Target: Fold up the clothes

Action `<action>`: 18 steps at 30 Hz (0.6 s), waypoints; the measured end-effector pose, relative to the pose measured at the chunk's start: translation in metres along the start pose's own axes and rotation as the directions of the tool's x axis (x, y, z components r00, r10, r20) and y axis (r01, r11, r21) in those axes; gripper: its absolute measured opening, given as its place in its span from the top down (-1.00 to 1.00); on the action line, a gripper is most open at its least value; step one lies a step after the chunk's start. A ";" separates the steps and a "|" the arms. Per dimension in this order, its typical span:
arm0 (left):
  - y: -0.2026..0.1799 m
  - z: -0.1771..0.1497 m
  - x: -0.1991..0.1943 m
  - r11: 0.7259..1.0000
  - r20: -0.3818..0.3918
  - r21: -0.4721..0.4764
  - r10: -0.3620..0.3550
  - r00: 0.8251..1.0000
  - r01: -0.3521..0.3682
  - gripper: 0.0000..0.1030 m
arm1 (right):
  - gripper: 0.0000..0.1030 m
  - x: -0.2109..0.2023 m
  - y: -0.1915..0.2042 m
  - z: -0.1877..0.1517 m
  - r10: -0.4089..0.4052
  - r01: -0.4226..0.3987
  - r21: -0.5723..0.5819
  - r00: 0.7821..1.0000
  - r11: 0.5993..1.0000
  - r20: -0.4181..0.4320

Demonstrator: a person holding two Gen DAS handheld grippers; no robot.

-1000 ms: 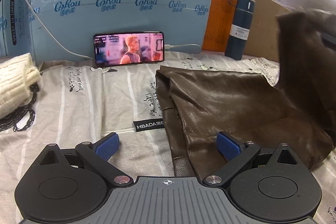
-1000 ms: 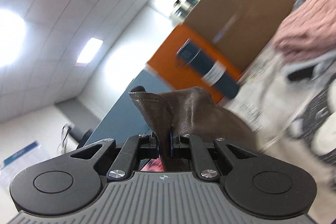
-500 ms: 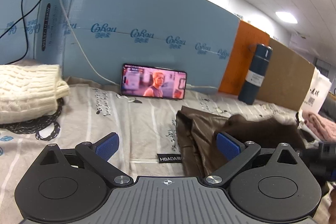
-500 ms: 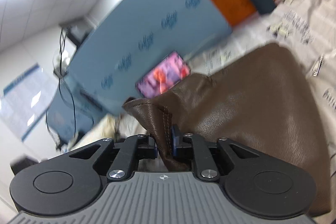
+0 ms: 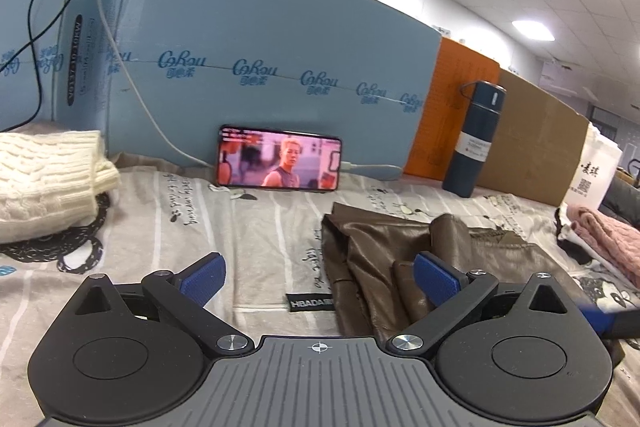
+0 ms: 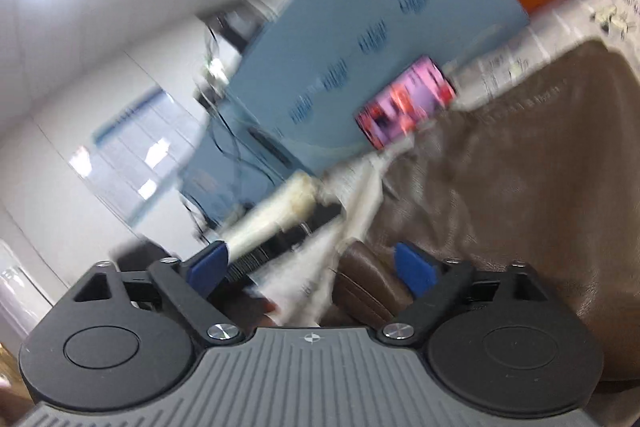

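Note:
A brown leather garment lies folded over itself on the printed bedsheet, right of centre in the left wrist view. My left gripper hovers open over its left edge, nothing between the blue pads. In the tilted, blurred right wrist view the same garment fills the right side. My right gripper has its jaws opening wide; a corner of the leather lies between them, and the pads do not press it. A blue tip of the right gripper shows at the left wrist view's right edge.
A phone playing video leans on blue foam panels, its white cable beside it. A dark blue flask stands before orange and cardboard boards. A cream knit sweater lies at left, a pink knit and white bag at right.
The right gripper carried the pinched leather edge over and down onto the garment, then opened and released it. The garment now lies doubled over. The left gripper's view tilted upward a little.

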State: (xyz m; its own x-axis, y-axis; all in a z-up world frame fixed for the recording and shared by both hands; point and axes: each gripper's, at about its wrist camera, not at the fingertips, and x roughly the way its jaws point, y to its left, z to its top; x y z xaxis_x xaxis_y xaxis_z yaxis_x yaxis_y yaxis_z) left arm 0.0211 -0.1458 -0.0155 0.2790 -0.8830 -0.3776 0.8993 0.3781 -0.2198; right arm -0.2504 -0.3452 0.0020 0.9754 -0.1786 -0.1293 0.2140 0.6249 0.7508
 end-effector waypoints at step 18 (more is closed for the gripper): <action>-0.054 -0.017 0.015 0.969 -0.139 0.234 -0.047 0.989 0.078 -1.00 | -0.99 -0.042 -0.071 0.029 -0.456 0.449 0.085 0.867 0.890 0.202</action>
State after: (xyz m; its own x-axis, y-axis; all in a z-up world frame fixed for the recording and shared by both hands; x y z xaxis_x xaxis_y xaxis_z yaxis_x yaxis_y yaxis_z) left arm -0.0292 -0.1753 -0.0244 0.1874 -0.8526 -0.4879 0.9721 0.2323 -0.0326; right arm -0.3085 -0.4041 -0.0265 0.7369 -0.5935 -0.3238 0.6233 0.4109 0.6654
